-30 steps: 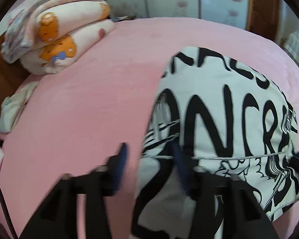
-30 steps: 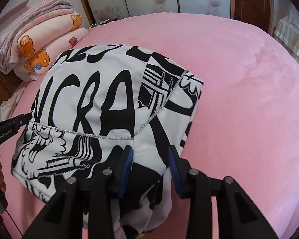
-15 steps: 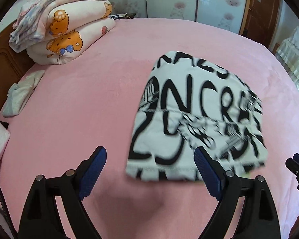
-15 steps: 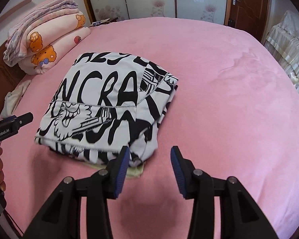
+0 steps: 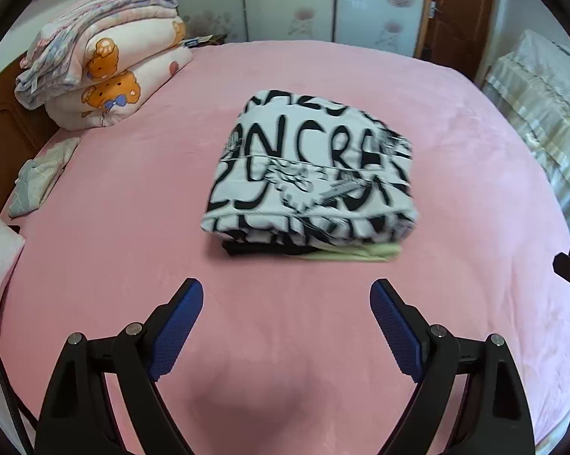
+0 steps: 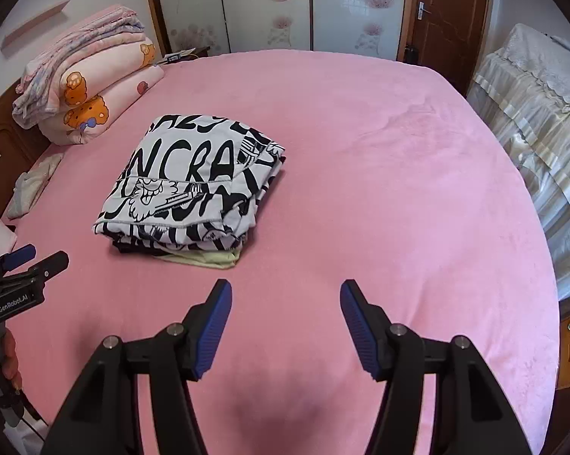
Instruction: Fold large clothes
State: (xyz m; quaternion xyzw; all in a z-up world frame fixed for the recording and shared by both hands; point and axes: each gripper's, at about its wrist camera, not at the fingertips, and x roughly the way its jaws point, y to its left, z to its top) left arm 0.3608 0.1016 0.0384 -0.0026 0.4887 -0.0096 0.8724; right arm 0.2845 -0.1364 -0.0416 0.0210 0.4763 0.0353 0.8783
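We have let go of the folded garment (image 5: 311, 174); it now lies alone on the bed (image 5: 133, 227). Both hand-held grippers, left (image 5: 287, 326) and right (image 6: 285, 322), have pulled back with jaws just opened, nothing between them.

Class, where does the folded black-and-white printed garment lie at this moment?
The folded garment lies left of centre on the pink bed in the right wrist view, near the stacked quilts.

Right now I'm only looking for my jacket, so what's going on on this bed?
A person is folding clothes with a handheld tool in each hand. The black-and-white printed garment lies folded on the pink bed, on top of a pale green piece. The left tool is open and empty; the right tool has just been opening, with nothing between its jaws. Both sit short of the pile, touching nothing.
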